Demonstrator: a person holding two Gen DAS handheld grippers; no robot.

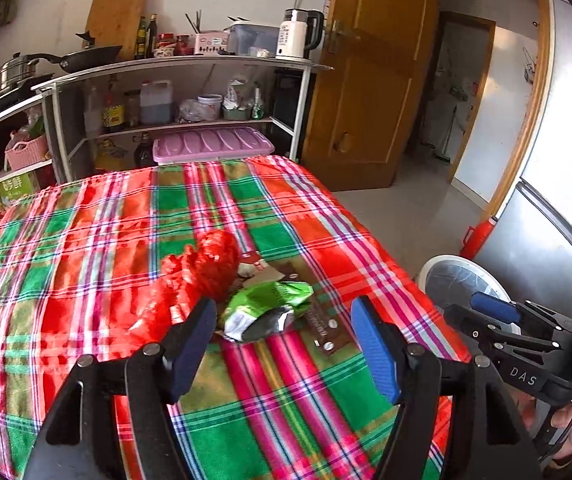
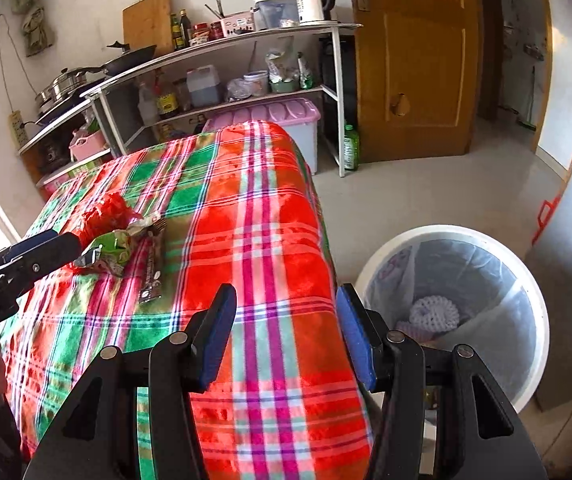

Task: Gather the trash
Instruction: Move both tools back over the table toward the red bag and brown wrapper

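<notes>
Plaid cloth in red, green and pink covers the desk (image 1: 86, 240); kitchen shelving (image 1: 190, 72) stands behind it. Trash lies grouped near the desk centre: a crumpled red plastic bag (image 1: 202, 268), a green snack wrapper (image 1: 266, 308) touching it, and a brown wrapper (image 1: 322, 320) just beside. Left gripper (image 1: 282, 352) hovers just short of the green wrapper, jaws spread wide, nothing between them. Right gripper (image 2: 286, 336) hangs over the desk edge, jaws apart and empty. A lined white bin (image 2: 458, 312) stands on the floor beside the desk, holding white foam netting (image 2: 434, 314).
</notes>
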